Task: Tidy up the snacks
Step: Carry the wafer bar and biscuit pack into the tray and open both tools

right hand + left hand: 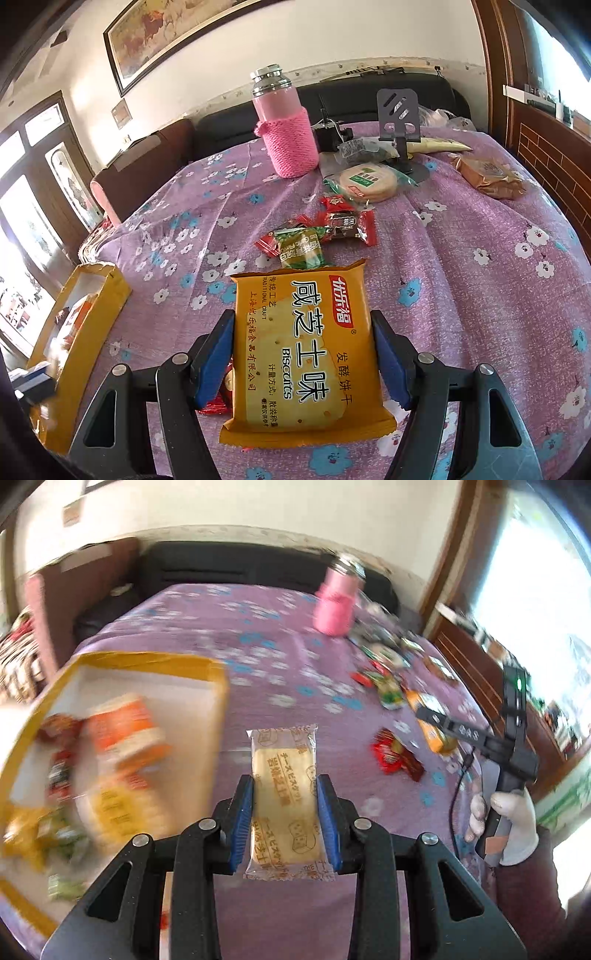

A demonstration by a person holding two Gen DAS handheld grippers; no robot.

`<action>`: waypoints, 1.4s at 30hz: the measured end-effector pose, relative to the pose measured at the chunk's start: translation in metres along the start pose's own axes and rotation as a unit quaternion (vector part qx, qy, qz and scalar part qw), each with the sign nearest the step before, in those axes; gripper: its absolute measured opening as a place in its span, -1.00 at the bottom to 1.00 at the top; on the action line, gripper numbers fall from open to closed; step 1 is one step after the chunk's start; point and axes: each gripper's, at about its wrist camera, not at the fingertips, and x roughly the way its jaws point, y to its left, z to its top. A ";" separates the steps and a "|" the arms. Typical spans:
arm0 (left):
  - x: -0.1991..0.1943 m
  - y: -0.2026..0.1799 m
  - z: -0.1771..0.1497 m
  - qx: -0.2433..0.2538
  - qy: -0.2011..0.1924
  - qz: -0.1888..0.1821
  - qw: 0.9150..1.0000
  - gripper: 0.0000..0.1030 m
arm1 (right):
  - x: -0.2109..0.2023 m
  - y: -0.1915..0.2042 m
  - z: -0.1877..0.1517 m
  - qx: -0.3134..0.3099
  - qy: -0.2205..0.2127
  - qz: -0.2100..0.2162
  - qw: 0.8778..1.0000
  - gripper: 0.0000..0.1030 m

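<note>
Left tool [284,786]: blue pads clamped on the long sides of a pale clear-wrapped biscuit packet [283,801], long axis running straight ahead along the fingers, far end pointing toward the far side of the bench, held above the purple floral cloth [258,657]. Right tool [303,343]: pads clamped on both long edges of a yellow biscuit pack [303,350], long axis likewise straight ahead, printed face up, its crimped far end over a green snack packet [301,251]; a red foil wrapper [218,404] shows beneath its near left corner. Yellow-rimmed cardboard box [218,686]: on the bench to the left of the left tool, open top; contents blurred, apparently an orange-and-white pack [125,727], a yellow pack and small red and green wrapped pieces. Loose on the cloth beyond the right tool: a red-and-brown wrapped candy [347,221], then a round rice cracker in clear wrap [367,181], a brown wrapped cake [487,173] off to the right. Far end: pink bottle in a knitted sleeve [286,129], upright, steel cap; grey phone stand [399,114] just right of it. White-gloved right hand [513,823] grips the right tool's handle.
</note>
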 end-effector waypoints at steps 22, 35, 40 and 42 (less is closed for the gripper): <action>-0.029 0.153 -0.034 -0.129 -0.022 0.040 0.991 -0.38 | 0.002 0.229 -0.016 -0.111 0.063 0.135 0.983 0.38; -0.024 0.168 -0.031 -0.144 -0.024 0.049 0.988 -0.36 | 0.049 0.340 -0.031 -0.191 0.110 0.154 0.963 0.38; -0.033 0.172 -0.029 -0.148 -0.034 0.049 0.987 -0.18 | 0.065 0.355 -0.029 -0.177 0.118 0.171 0.962 0.39; -0.039 0.171 -0.030 -0.149 -0.044 0.048 0.987 0.01 | 0.064 0.353 -0.026 -0.160 0.119 0.185 0.962 0.39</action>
